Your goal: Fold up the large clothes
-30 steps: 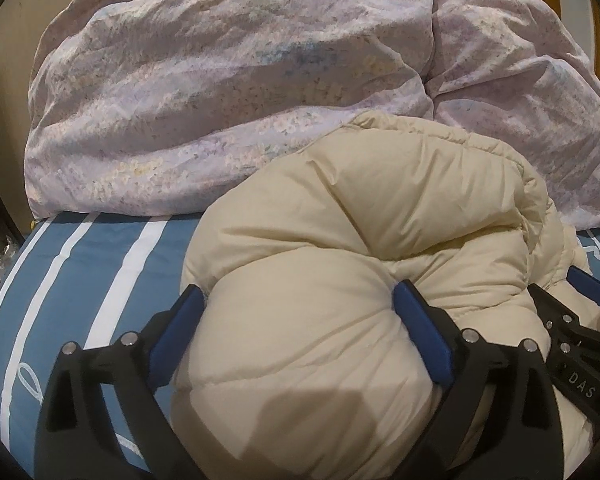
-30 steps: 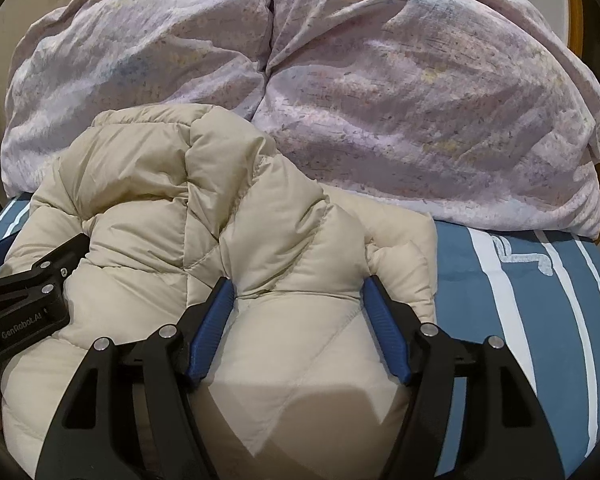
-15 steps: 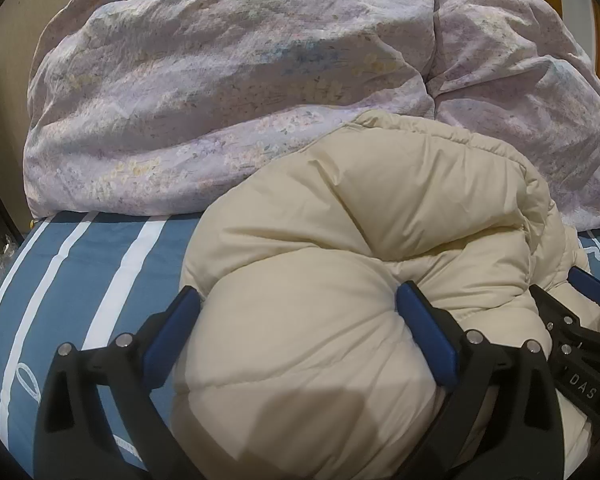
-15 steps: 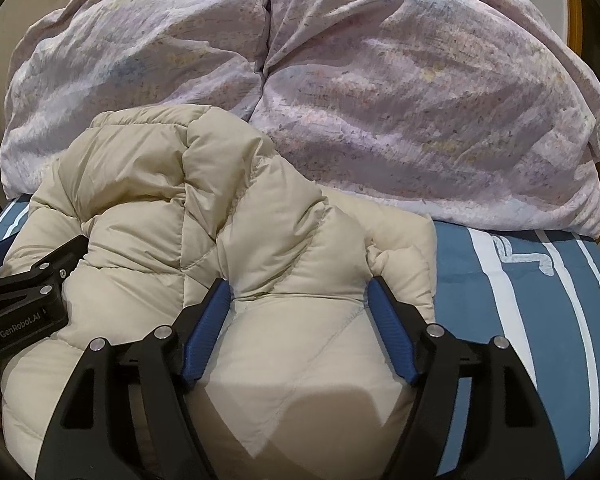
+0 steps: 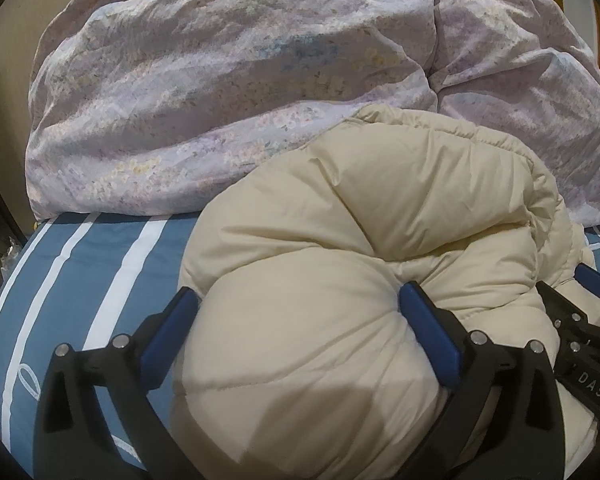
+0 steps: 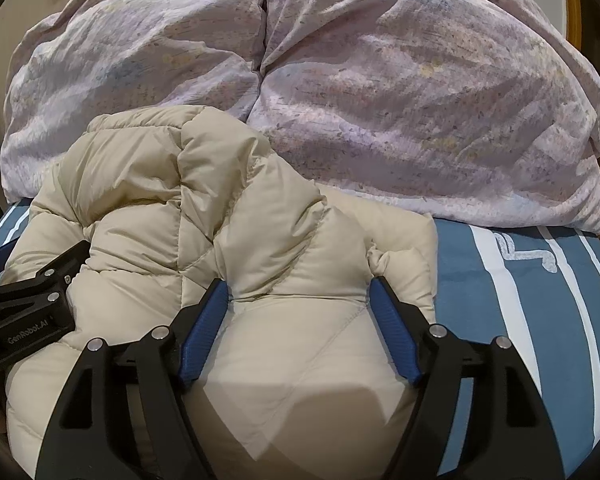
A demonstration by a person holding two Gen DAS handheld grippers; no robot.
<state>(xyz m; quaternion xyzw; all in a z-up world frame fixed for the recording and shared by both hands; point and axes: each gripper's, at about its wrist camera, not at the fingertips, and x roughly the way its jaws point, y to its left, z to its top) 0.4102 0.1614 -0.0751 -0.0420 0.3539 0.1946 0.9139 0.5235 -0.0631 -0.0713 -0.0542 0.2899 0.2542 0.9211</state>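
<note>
A cream puffy down jacket (image 5: pixel 380 208) lies bunched on the bed, also in the right wrist view as jacket (image 6: pixel 160 184). My left gripper (image 5: pixel 298 294) straddles a fat roll at the jacket's left end. Its jaws are opening, and the blue pads still dent the fabric. My right gripper (image 6: pixel 298 285) holds a padded fold at the jacket's right end, pads pressed into the quilting. Each gripper shows at the edge of the other's view: the right gripper (image 5: pixel 580 320) and the left gripper (image 6: pixel 28 308).
A big lilac floral duvet (image 5: pixel 220 80) is heaped behind the jacket, across the back of the bed; it fills the upper half as duvet (image 6: pixel 420 100). The blue sheet with white stripes (image 5: pixel 80 280) lies bare left of the jacket, and the sheet (image 6: pixel 520 300) right of it.
Both grippers' jaws have spread a little wider around the jacket, and the fabric between them has puffed out. Neither hand has moved.
</note>
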